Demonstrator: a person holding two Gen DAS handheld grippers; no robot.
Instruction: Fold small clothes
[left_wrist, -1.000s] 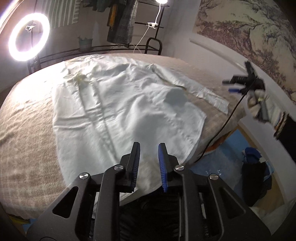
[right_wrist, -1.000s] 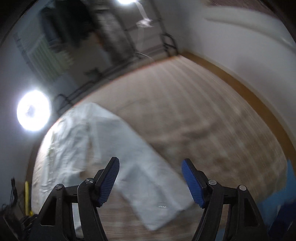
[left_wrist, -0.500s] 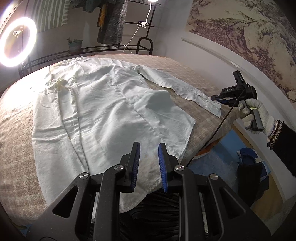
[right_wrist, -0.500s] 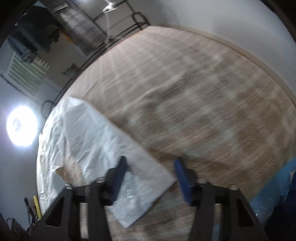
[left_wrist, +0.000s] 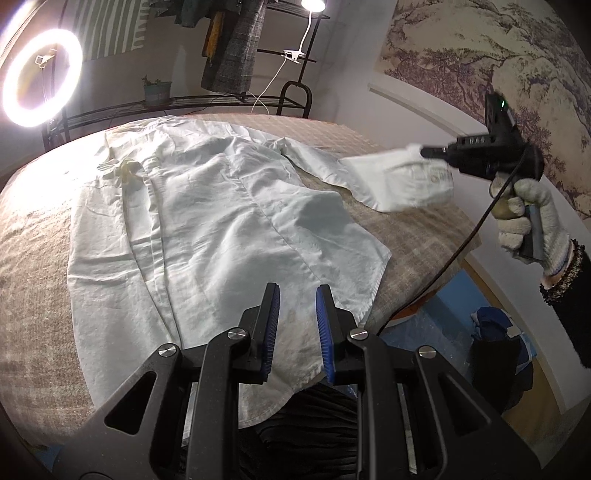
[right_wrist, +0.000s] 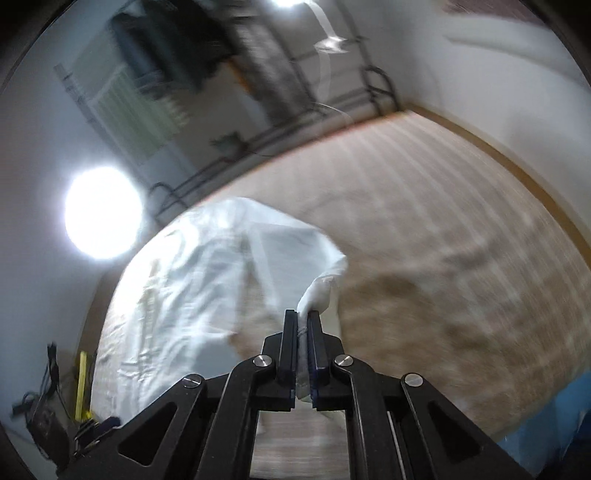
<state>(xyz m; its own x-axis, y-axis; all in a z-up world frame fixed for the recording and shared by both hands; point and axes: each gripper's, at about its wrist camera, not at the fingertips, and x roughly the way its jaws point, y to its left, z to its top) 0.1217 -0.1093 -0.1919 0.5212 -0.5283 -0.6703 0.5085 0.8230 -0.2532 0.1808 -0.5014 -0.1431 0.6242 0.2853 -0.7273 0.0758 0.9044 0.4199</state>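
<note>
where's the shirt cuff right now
The cuff is lifted off the bed, pinched in the right hand-held gripper, at the right of the left wrist view beyond the shirt body.

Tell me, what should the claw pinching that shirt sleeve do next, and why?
Probably carry the sleeve inward across the shirt body. The right claw is shut on the cuff, already lifted off the bed, while the shirt lies spread flat. The left claw hovers open over the hem.
</note>
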